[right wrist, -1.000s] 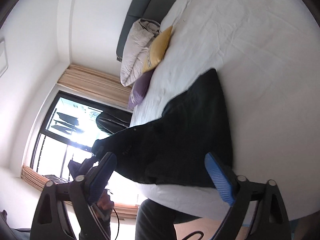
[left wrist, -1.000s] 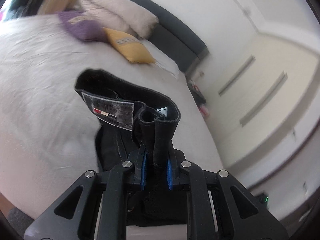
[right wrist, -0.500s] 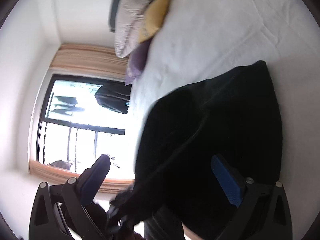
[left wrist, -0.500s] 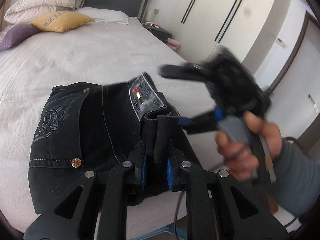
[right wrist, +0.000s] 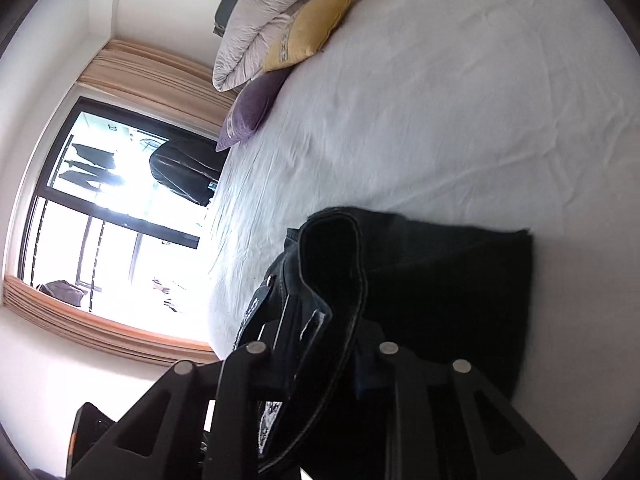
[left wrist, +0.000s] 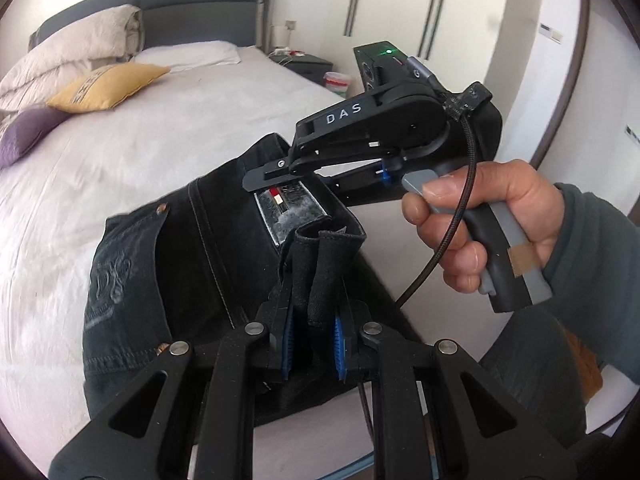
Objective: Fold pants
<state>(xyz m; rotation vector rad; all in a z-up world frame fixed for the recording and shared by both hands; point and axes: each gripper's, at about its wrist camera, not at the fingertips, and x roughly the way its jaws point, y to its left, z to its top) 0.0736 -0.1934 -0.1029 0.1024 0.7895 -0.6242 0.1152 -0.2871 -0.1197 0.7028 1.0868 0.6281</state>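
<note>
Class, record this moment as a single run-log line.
left gripper: shut on pants waistband | right gripper: shut on waistband near label | pants: partly lying on bed

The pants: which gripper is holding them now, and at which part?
Both hold the black pants at the waistband: the left gripper near the leather patch, the right gripper farther along.

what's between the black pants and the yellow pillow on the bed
Only bare white bedsheet. In the left wrist view nothing lies between the black pants and the yellow pillow; the purple pillow sits off to the side. The right wrist view agrees.
</note>
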